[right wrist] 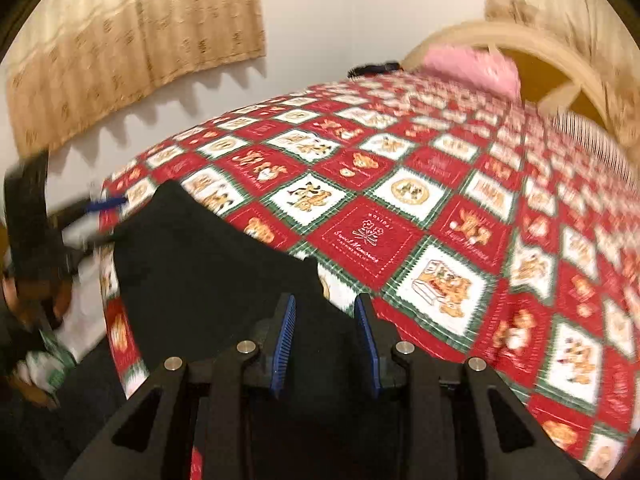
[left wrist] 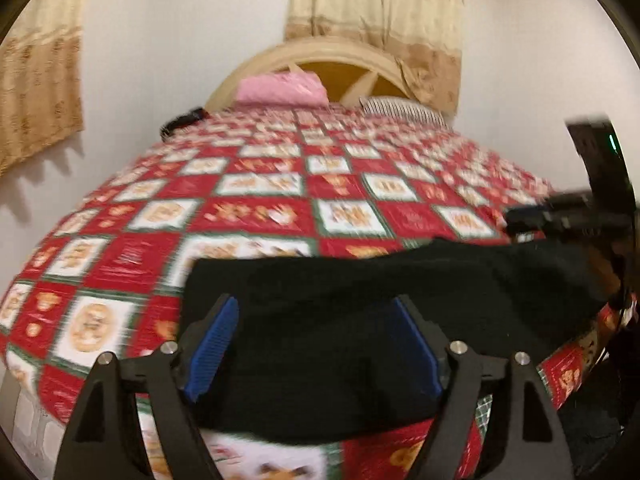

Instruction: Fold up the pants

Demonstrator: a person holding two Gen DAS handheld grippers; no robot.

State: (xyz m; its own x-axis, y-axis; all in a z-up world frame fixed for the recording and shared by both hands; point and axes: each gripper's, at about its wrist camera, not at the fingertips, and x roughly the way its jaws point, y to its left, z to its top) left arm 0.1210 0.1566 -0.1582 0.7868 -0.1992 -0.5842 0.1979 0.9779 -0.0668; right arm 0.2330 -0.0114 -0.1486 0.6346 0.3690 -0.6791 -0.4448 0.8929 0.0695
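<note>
Black pants (left wrist: pixel 360 312) folded on quilt (left wrist: pixel 256 184); left gripper (left wrist: pixel 316 308) jaws wide, empty; right gripper (right wrist: pixel 325 308) jaws part-open, gripping nothing

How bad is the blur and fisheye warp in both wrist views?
Left wrist: sideways motion smear on the red-and-white checked bedspread; black pants show no detail. Right wrist: bedspread sharp mid-frame, smeared at the right edge; other gripper blurred. Both: bed bulges, dark lens corners, soft curtain shadows.

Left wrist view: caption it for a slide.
Open left claw over black pants on a red checked bedspread.
</note>
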